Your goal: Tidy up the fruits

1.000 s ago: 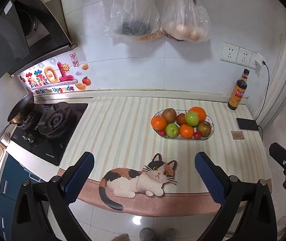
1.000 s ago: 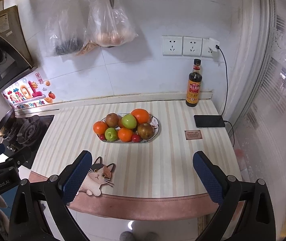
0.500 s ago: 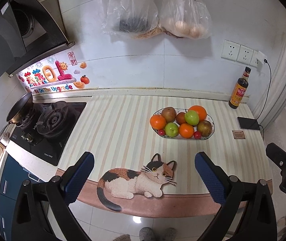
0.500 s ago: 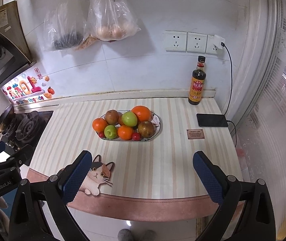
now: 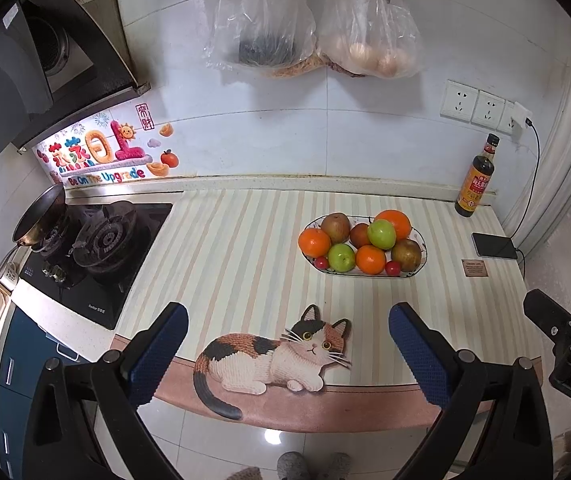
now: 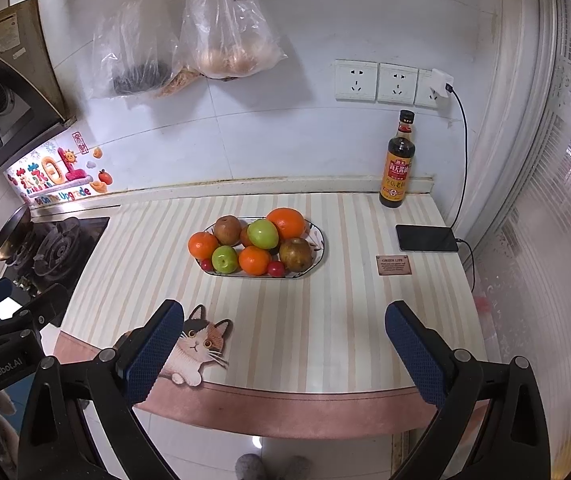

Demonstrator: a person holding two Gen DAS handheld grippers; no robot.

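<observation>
An oval fruit plate (image 5: pixel 421 240) (image 6: pixel 319 242) stands mid-counter, piled with oranges (image 5: pixel 314 242) (image 6: pixel 285 223), green apples (image 5: pixel 381 234) (image 6: pixel 262 233), brown fruits (image 5: pixel 406 255) (image 6: pixel 295 254) and small red ones (image 5: pixel 393 268) (image 6: pixel 275 268). My left gripper (image 5: pixel 288 344) is open and empty, before the counter's front edge, left of the plate. My right gripper (image 6: pixel 284 344) is open and empty, before the front edge, in front of the plate. Each gripper shows at the edge of the other's view.
The striped mat (image 6: pixel 325 312) with a cat picture (image 5: pixel 269 356) covers the counter. A gas stove (image 5: pixel 97 240) with a pan (image 5: pixel 41 216) is at left. A sauce bottle (image 6: pixel 399 164), a charging phone (image 6: pixel 425 238) and a small card (image 6: pixel 392 265) are at right. Bags (image 5: pixel 313 28) hang on the wall.
Both views have shifted slightly: the plate and counter appear a little nearer and lower. Both grippers stay open and empty.
</observation>
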